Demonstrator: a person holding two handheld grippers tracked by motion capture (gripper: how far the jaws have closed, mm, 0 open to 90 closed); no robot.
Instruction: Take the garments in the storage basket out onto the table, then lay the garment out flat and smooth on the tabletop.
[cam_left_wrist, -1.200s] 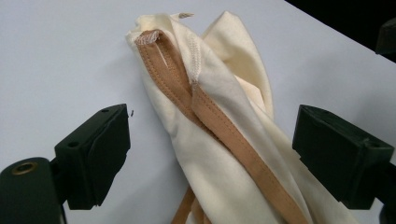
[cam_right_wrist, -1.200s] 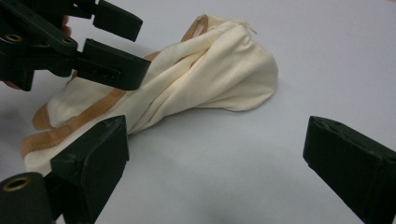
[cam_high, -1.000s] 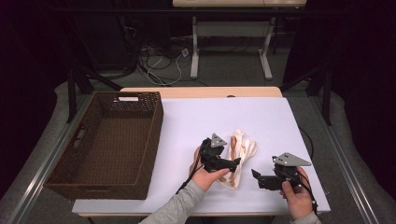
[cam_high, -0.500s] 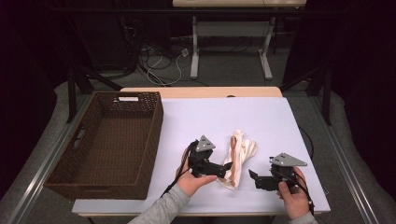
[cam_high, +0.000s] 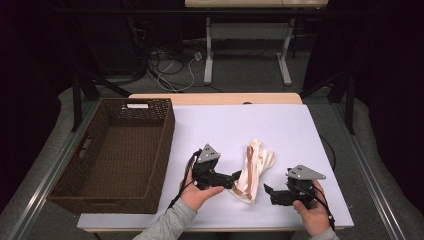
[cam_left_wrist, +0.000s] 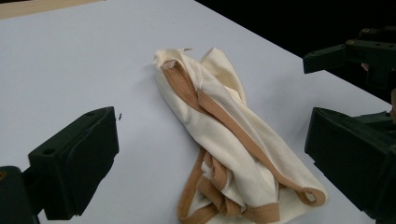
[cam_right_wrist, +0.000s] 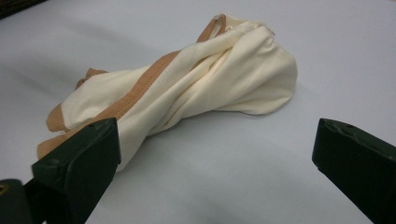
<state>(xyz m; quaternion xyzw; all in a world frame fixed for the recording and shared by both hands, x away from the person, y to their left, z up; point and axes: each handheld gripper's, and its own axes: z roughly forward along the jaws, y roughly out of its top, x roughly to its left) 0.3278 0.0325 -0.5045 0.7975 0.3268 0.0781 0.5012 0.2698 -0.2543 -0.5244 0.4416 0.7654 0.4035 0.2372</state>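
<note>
Holding my left gripper (cam_high: 234, 178) low with jaws spread, I point it at the near end of the cream cloth (cam_high: 253, 170) bunched on the white table (cam_high: 280, 130). My right gripper (cam_high: 268, 194) sits just right of the cloth, also wide open, aimed leftward at it, gripping nothing.

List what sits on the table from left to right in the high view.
Wicker basket → left gripper, open → cream garment with tan trim → right gripper, open.
</note>
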